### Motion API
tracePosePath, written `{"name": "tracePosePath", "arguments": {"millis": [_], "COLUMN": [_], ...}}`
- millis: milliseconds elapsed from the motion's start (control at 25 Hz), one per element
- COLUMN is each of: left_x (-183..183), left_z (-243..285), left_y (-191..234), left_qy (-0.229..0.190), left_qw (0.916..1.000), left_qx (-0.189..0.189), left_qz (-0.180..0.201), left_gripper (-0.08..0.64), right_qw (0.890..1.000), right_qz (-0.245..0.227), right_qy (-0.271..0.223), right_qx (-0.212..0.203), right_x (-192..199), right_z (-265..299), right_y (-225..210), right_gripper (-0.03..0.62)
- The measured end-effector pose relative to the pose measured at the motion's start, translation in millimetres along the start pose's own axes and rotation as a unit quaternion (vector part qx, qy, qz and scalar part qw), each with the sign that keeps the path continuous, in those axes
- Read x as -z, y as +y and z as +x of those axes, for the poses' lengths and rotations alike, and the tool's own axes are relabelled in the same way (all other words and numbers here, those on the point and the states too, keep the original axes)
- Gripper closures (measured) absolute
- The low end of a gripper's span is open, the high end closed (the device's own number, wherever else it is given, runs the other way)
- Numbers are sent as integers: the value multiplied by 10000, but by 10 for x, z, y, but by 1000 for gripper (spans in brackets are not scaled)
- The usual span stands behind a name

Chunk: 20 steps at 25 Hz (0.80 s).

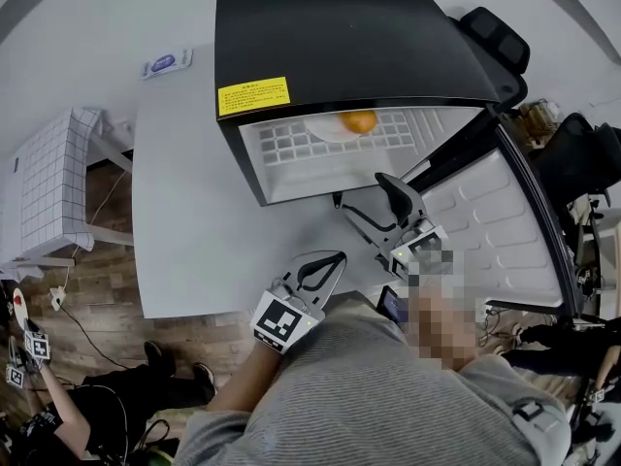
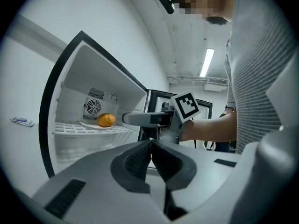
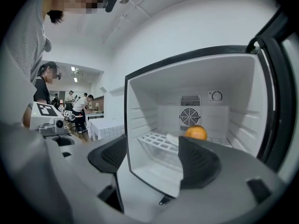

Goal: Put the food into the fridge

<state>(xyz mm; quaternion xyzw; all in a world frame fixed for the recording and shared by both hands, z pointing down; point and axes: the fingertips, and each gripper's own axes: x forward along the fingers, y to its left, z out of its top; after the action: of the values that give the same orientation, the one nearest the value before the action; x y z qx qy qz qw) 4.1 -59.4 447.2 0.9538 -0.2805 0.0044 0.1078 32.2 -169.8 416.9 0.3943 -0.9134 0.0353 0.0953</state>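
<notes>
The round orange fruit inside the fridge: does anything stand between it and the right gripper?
Nothing visible does. The black fridge's door stands wide open, and the right gripper, jaws apart, faces the round orange fruit on the white plate, with only open air between.

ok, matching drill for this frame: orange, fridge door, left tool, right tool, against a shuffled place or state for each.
Column 1
1. orange
2. fridge door
3. left tool
4. right tool

Column 2
A. jaws apart, nothing between them
B. swung open
C. on the plate on the wire shelf
D. jaws together, nothing held

Pairs: 1-C, 2-B, 3-D, 4-A
</notes>
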Motion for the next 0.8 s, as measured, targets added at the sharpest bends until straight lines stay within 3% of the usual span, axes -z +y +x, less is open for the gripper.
{"name": "tracePosePath", "arguments": {"millis": [80,120,200,320,800], "left_x": [2,5,13,14,-24], "left_z": [1,1,3,6,2], "left_y": [0,2,6,2,9], "left_qy": [3,6,14,17,-54], "left_qw": [10000,10000,10000,10000,9999], "left_qx": [5,8,16,28,46], "left_qz": [6,7,5,1,99], "left_gripper": [549,549,549,549,549], "right_qw": [10000,9999,9997,9996,9994], "right_qz": [-81,-113,-146,-215,-324], "right_qy": [-15,-39,-109,-111,-100], "right_qx": [25,55,144,139,-93], "right_x": [-23,-27,-20,-16,7], "right_z": [-44,-70,-126,-181,-245], "right_y": [20,21,8,27,196], "right_gripper": [243,277,450,569,580]}}
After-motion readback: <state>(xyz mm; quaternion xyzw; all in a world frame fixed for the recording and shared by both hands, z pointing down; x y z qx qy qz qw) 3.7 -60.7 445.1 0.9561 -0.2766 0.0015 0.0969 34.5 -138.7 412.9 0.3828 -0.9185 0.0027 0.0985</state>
